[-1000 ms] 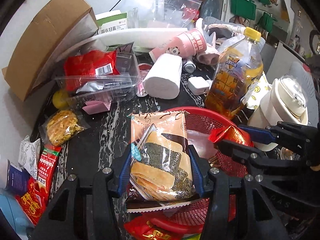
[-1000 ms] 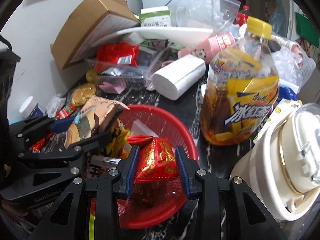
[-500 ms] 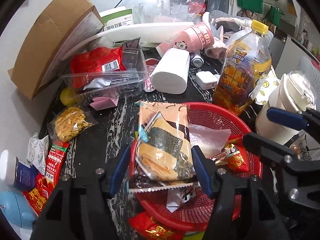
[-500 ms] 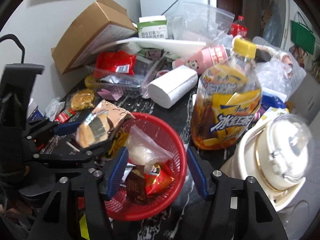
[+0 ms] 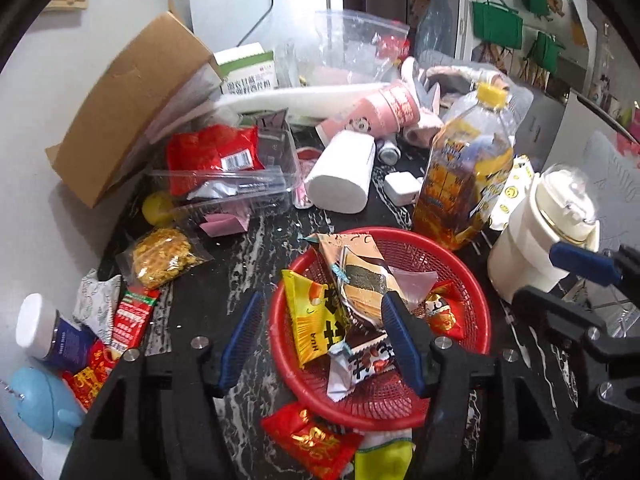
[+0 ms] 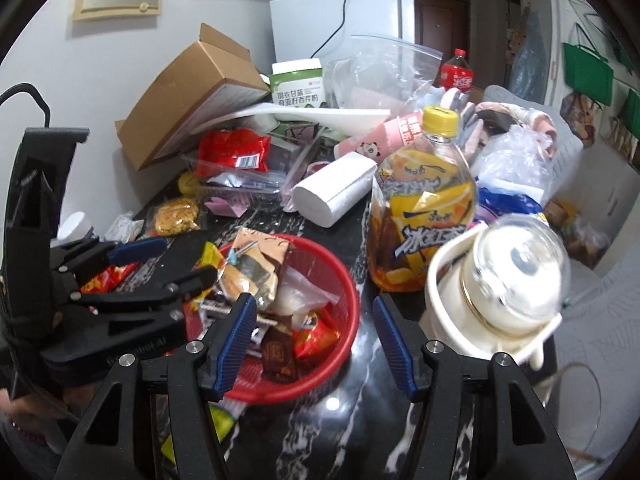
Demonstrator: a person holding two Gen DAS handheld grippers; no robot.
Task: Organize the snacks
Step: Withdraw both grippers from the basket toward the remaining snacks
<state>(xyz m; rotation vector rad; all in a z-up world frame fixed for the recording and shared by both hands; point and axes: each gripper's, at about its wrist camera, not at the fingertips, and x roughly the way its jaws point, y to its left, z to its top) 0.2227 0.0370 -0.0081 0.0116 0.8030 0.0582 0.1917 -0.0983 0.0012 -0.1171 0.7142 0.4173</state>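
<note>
Both snacks you were carrying a second ago now lie in the red basket [image 5: 476, 312]: the seaweed cracker pack [image 5: 360, 284] rests tilted against the basket's far-left side, on top of the yellow packet [image 5: 316, 320], and the small red packet [image 6: 314, 336] sits on the basket floor near its right wall. Your left gripper [image 5: 322, 344] has pulled back and up from the basket; its jaws have just been opening and now stand apart with nothing pressed between the blue pads, the left finger over the dark marble table [image 5: 240, 272] just left of the basket, the right finger over the basket's inside. Your right gripper [image 6: 314, 344] has lifted away too, angled down toward the basket's right rim; its jaws have likewise just been opening and are released and empty, one finger over the basket, the other over the table between the basket and the white kettle [image 6: 500, 292]. Behind the basket stands the iced tea bottle [image 6: 424, 216], upright. A waffle snack bag [image 5: 164, 256] lies on the table well left of the basket, and another red packet [image 5: 312, 440] lies just in front of it.
</note>
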